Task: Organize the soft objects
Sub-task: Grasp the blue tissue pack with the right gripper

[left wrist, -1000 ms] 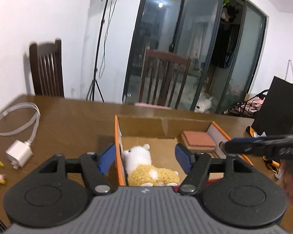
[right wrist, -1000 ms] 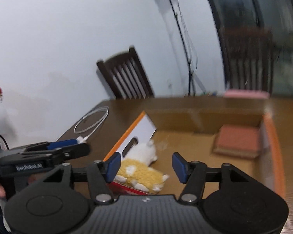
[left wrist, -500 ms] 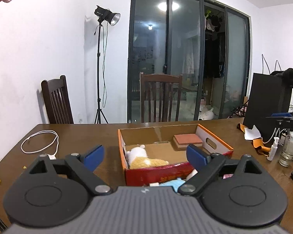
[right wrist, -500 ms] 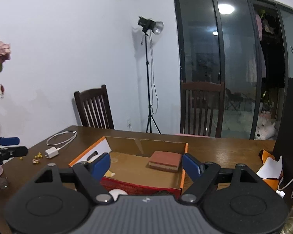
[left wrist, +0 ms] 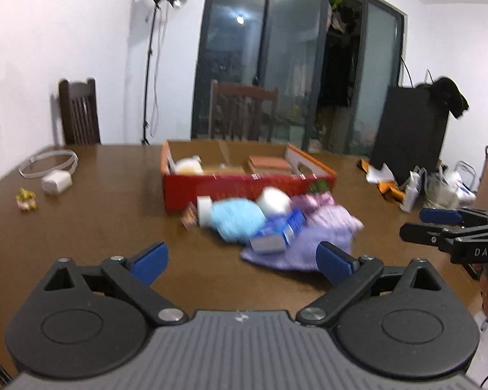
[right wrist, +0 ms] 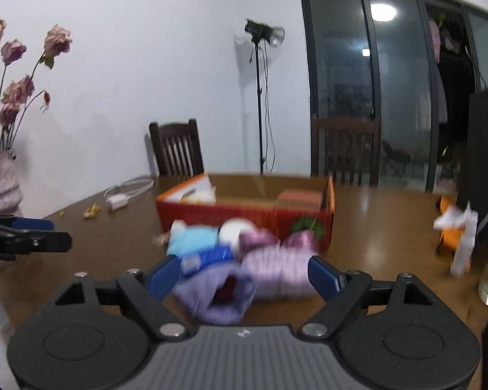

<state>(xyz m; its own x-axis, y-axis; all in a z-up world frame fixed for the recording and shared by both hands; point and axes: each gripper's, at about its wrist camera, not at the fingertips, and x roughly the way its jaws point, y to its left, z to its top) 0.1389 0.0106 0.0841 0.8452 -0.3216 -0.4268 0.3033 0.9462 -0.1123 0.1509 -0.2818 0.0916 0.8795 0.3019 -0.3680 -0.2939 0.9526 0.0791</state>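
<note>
A red and orange cardboard box [left wrist: 244,188] [right wrist: 244,211] stands mid-table, holding a white and yellow plush toy [left wrist: 188,165] and a brick-red sponge [left wrist: 270,163] [right wrist: 299,199]. In front of it lies a blurred pile: a light blue soft item [left wrist: 237,219] [right wrist: 192,239], a white ball [left wrist: 273,200], a blue packet [left wrist: 284,229] [right wrist: 208,258] and purple knitted cloth [left wrist: 322,237] [right wrist: 270,269]. My left gripper [left wrist: 242,261] is open and empty, short of the pile. My right gripper [right wrist: 244,274] is open and empty, its fingers either side of the purple cloth in view.
A white charger with cable [left wrist: 57,182] and small yellow bits [left wrist: 26,198] lie at the table's left. A vase of dried roses [right wrist: 0,182] stands far left. Paper bags, bottles and a black panel [left wrist: 410,136] crowd the right. Chairs [left wrist: 244,113] stand behind the table.
Both grippers have pulled back from over the box to the near side of the table. The pile of soft items in front of the box has come into view.
</note>
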